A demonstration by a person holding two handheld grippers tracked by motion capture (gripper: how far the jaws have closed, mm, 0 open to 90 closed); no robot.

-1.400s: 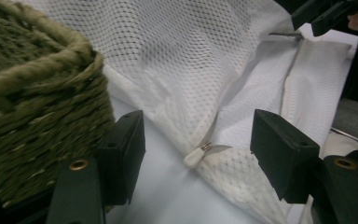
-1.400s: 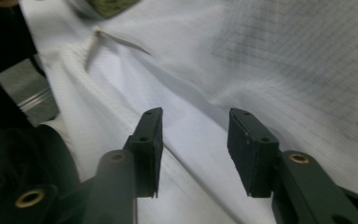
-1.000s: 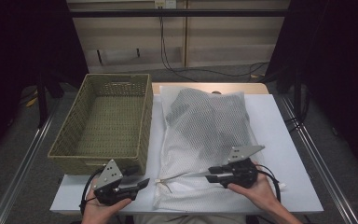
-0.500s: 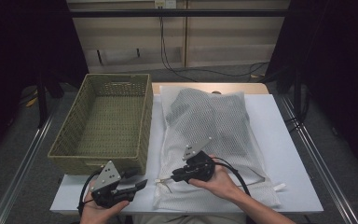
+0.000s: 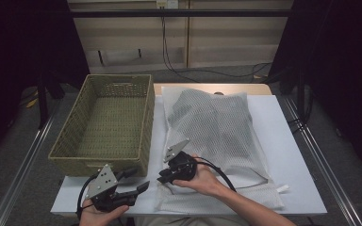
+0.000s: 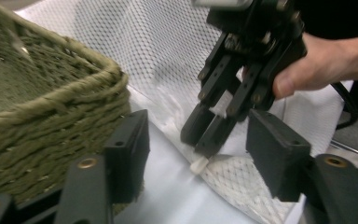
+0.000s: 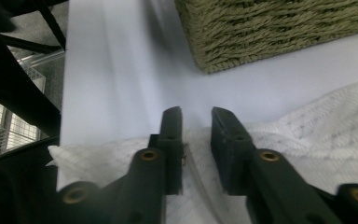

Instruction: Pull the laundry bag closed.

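Sitting at the left of the white bench (image 5: 283, 155), a woven green-brown basket (image 5: 104, 123) has nothing in it that I can see. Just beside it, to the right, lies a white mesh laundry bag (image 5: 217, 127), stuffed with something grey that shows dimly through the netting; what exactly is inside I cannot tell. The bag is long and puffy, its far end near the back of the bench, its flat near edge spread toward the person.

Over the bag's near left corner, the right gripper (image 5: 166, 178) points down at the mesh, its jaws a narrow gap apart and having just been opening. In the right gripper view the mesh lies under and between the jaws, though the pads do not seem to press it. In the left gripper view a small white tab (image 6: 198, 165) sits at the bag's edge right beneath those jaws.

Low at the bench's near left edge, the left gripper (image 5: 139, 181) has its jaws released, just widened, with nothing between them.

Dark curtains flank the room, and cables trail across the floor behind.
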